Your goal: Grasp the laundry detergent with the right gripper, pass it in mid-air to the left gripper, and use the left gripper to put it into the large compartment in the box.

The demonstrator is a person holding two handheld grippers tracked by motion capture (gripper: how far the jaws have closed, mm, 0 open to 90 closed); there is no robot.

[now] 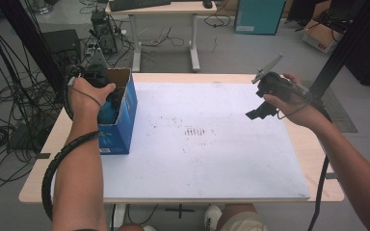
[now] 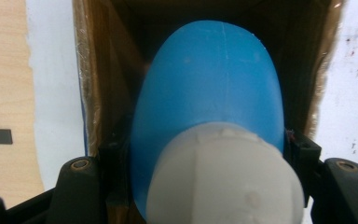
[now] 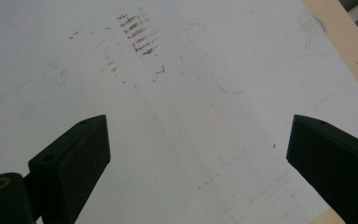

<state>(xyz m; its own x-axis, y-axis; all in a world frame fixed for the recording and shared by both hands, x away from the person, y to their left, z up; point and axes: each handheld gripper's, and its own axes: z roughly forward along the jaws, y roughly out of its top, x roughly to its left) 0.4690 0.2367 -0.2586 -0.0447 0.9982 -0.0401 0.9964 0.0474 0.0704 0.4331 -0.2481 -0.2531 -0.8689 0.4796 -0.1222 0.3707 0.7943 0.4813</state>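
- Left tool (image 2: pixel 205 154) is gripping a blue bottle (image 2: pixel 209 84) by its neck and holding it inside the open box (image 1: pixel 120 113) at the table's (image 1: pixel 318 159) left edge.
- Right tool (image 3: pixel 196 140), jaws apart and empty, is hovering over the white sheet (image 3: pixel 177 93).
- Step, as judged: placing the bottle in the box; next, releasing once it is resting on the bottom.

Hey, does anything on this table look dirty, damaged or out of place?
Only the white mat: brown smudges mark its middle, like rubbed-in dirt. The blue bottle goes straight into the cardboard box; nothing spilled.
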